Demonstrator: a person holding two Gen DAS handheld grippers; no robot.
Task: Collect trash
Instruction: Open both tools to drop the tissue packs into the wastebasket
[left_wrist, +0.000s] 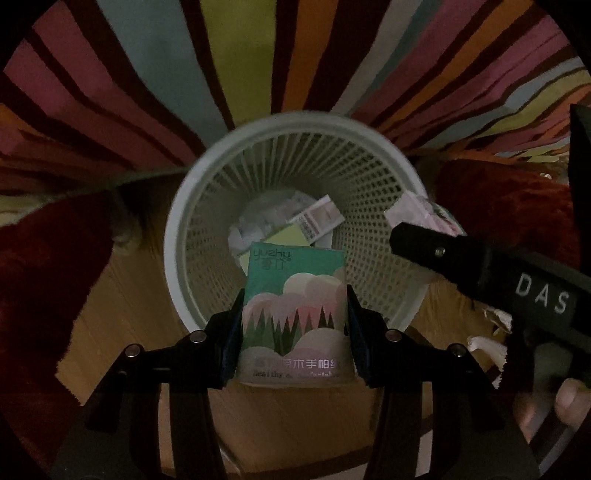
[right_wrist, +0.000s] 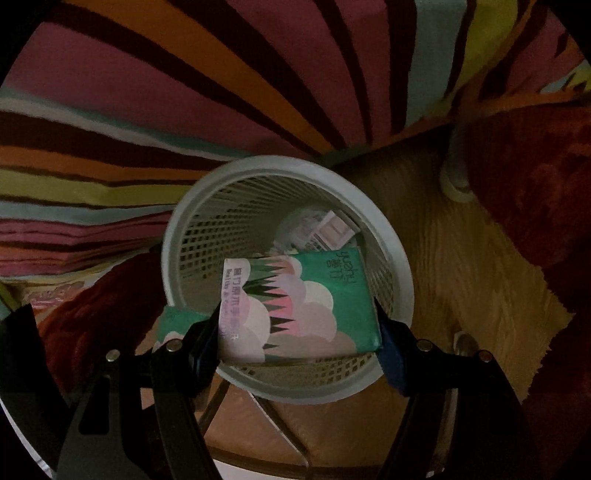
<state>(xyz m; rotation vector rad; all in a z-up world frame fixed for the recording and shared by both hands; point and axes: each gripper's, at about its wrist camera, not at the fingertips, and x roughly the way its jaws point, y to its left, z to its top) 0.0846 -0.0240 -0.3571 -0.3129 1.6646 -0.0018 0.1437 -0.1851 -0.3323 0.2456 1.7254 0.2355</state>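
Two sets of tongs hang over the same white mesh wastebasket (left_wrist: 295, 155), each pointing steeply down into it, and behind everything runs a broad striped cloth (left_wrist: 258, 55) in pink, orange, yellow-green, pale blue and dark maroon. Dark red furry fabric (left_wrist: 44, 266) lies on either side of the basket, over a wood-grain floor (right_wrist: 461, 258). The basket stands upright on that floor, close against the striped cloth, and at its bottom lie crumpled papers and a small printed carton (left_wrist: 314, 218). The left tongs (left_wrist: 293, 332) are clenched on a green tissue packet (left_wrist: 295, 314) printed with pale clouds and dark trees, gripped by its long edges and held upright just above the basket's near rim. The right tongs (right_wrist: 299, 332) grasp a second tissue packet (right_wrist: 299, 302) of the same design, turned sideways and squeezed end to end, over the basket's mouth. From the left camera, the right tongs come in from the side above the far rim, with a pale corner of their packet showing past the black finger (left_wrist: 428, 247). A fingertip (left_wrist: 572, 402) shows at the edge there.
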